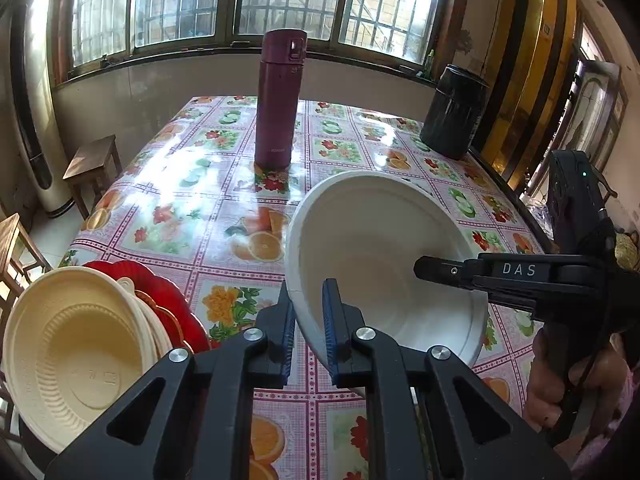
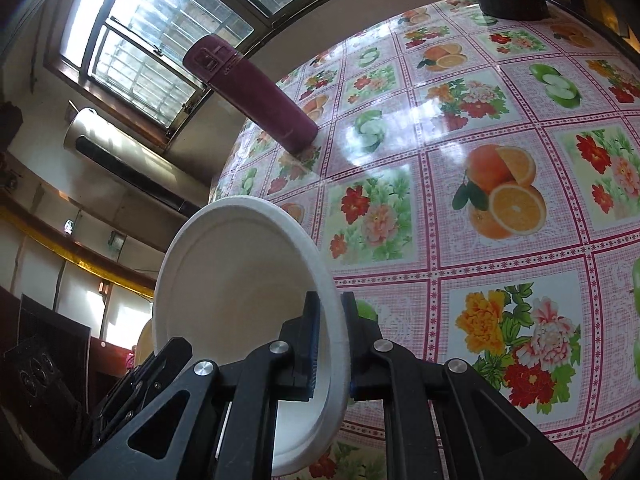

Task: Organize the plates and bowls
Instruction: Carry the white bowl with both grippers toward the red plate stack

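- Black jaws of the left gripper (image 1: 308, 320) pinch narrowly on the near rim of the white bowl (image 1: 384, 256), one blue pad inside the wall and one outside.
- On the opposite rim the right gripper (image 2: 330, 344) clamps the same way, its jaws nearly closed with only the thin wall between them; from the left wrist view its fingers reach in from the right side.
- Two grips on opposite edges probably keep such a light, flexible bowl from folding or tipping while it is carried.
- Held that way, the white bowl hangs tilted above the flowered tablecloth (image 1: 224, 208), clear of its surface as far as the views tell.
- At the left table edge a cream bowl (image 1: 76, 356) sits nested on other cream ware over a red plate (image 1: 160, 292); that stack looks like the likely destination.
- Farther back, a maroon flask (image 1: 278, 100) and a black canister (image 1: 452, 112) stand upright, well apart from the stack.
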The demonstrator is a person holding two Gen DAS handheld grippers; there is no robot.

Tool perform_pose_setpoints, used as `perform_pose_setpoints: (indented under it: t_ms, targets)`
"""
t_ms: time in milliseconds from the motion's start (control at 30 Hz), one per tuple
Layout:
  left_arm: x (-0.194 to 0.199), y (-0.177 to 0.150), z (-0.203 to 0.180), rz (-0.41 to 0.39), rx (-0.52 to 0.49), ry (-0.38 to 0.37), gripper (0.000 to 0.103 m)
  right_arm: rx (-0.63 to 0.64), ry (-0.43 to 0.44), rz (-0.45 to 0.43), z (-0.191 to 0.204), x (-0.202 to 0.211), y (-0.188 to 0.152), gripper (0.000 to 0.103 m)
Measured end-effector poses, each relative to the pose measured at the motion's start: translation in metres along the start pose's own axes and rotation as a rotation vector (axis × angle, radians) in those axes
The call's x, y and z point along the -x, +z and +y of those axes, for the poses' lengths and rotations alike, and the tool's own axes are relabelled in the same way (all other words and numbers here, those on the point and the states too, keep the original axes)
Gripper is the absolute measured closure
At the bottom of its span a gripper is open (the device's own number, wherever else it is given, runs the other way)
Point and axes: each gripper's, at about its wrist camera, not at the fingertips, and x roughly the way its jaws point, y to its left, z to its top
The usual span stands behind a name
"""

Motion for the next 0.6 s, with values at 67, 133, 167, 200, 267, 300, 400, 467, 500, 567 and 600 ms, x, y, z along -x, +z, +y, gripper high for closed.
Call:
perform_pose_setpoints:
  t_ms: [67,133,167,200,267,300,400,467,500,567,600]
  targets:
    - [0.009,-0.001,0.006,-0.022,0.001,0.02,0.092,0.018,0.01,-0.001,0.014,0.0,-0.001,0.092]
    - [0.017,-0.001,0.016,-0.04,0.013,0.031,0.092,0.045,0.017,0.0,0.03,-0.001,-0.004,0.09]
    - [0.022,-0.001,0.021,-0.049,0.019,0.039,0.092,0.058,0.02,0.0,0.038,-0.002,-0.005,0.09]
    - [0.026,-0.001,0.026,-0.058,0.025,0.047,0.092,0.07,0.024,0.0,0.046,-0.003,-0.005,0.09]
    - [0.034,-0.002,0.037,-0.074,0.04,0.062,0.092,0.096,0.033,0.004,0.061,-0.006,-0.006,0.09]
    - [0.038,-0.002,0.042,-0.082,0.048,0.071,0.092,0.109,0.038,0.008,0.07,-0.008,-0.007,0.09]
    - [0.051,-0.005,0.058,-0.104,0.07,0.097,0.092,0.149,0.054,0.018,0.094,-0.015,-0.008,0.09]
    - [0.058,-0.007,0.068,-0.118,0.086,0.117,0.092,0.18,0.062,0.026,0.111,-0.019,-0.011,0.089]
    - [0.062,-0.008,0.074,-0.124,0.094,0.129,0.092,0.195,0.066,0.031,0.119,-0.021,-0.013,0.089]
    - [0.067,-0.01,0.084,-0.135,0.106,0.155,0.092,0.22,0.077,0.044,0.135,-0.027,-0.016,0.089]
    - [0.069,-0.012,0.09,-0.139,0.118,0.163,0.092,0.235,0.079,0.049,0.141,-0.031,-0.017,0.089]
